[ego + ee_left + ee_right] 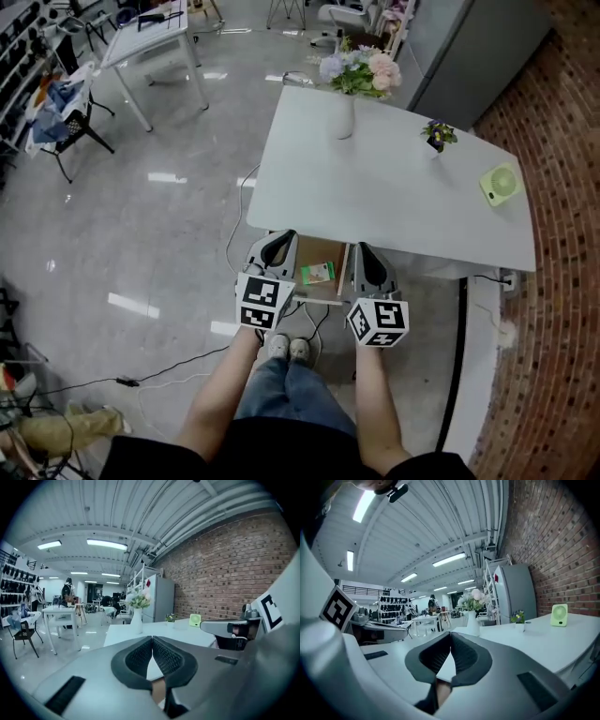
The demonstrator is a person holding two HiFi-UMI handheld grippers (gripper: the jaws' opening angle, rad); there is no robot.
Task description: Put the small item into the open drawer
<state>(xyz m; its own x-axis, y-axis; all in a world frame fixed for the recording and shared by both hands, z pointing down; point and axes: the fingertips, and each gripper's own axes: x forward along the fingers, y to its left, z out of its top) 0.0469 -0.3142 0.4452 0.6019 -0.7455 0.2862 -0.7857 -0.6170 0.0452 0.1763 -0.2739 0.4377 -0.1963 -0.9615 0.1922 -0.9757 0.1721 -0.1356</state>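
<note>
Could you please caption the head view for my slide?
Shut left gripper and shut right gripper flank the open drawer, small item inside.

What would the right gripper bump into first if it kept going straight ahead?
Most likely the white table: the right gripper, jaws shut on nothing, points low across its top, toward the vase. Whether it would strike the near edge or skim above it, I cannot tell.

Looking down, I have my left gripper [278, 246] and right gripper [367, 253] side by side at the table's [394, 202] near edge, flanking the open drawer [317, 249]. A small green item [318, 273] lies in the drawer. On the table stand a vase [345, 118], a plant [437, 137] and a fan [501, 184].
</note>
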